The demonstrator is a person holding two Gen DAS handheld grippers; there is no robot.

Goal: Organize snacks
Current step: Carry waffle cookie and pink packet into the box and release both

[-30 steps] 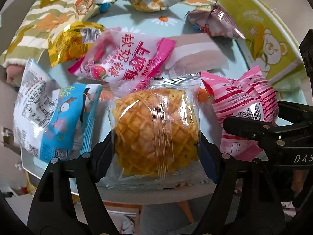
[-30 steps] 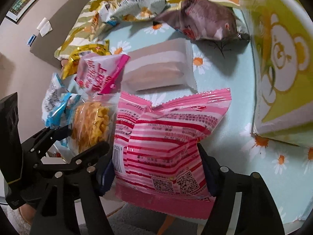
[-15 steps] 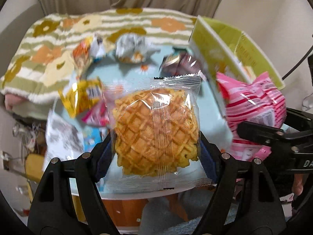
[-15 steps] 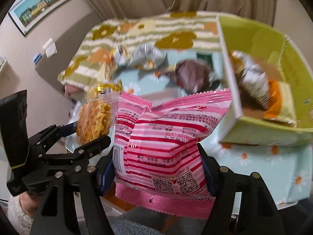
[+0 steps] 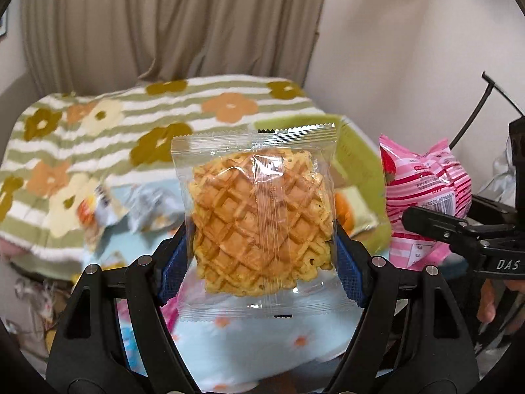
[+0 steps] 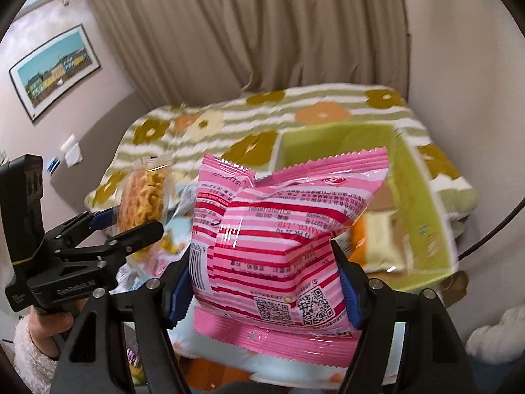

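My left gripper [image 5: 259, 262] is shut on a clear packet with a golden waffle [image 5: 259, 216] and holds it upright in the air above the table. My right gripper [image 6: 262, 282] is shut on a pink striped snack bag [image 6: 279, 239], also lifted. The pink bag shows in the left wrist view [image 5: 423, 203] to the right, and the waffle packet shows in the right wrist view [image 6: 144, 200] to the left. An open green box [image 6: 423, 197] with packets inside stands behind the pink bag; its rim also shows in the left wrist view [image 5: 357, 161].
Several snack packets [image 5: 105, 207] lie on the light blue daisy tablecloth [image 5: 249, 354]. A striped flower blanket [image 5: 98, 124] lies behind the table, with a beige curtain [image 5: 164, 26] beyond. A black cable [image 6: 492, 229] hangs at right.
Both grippers have risen and tilted up with their packets; the table and loose snacks have dropped low in view and the green box's inside has come into sight.
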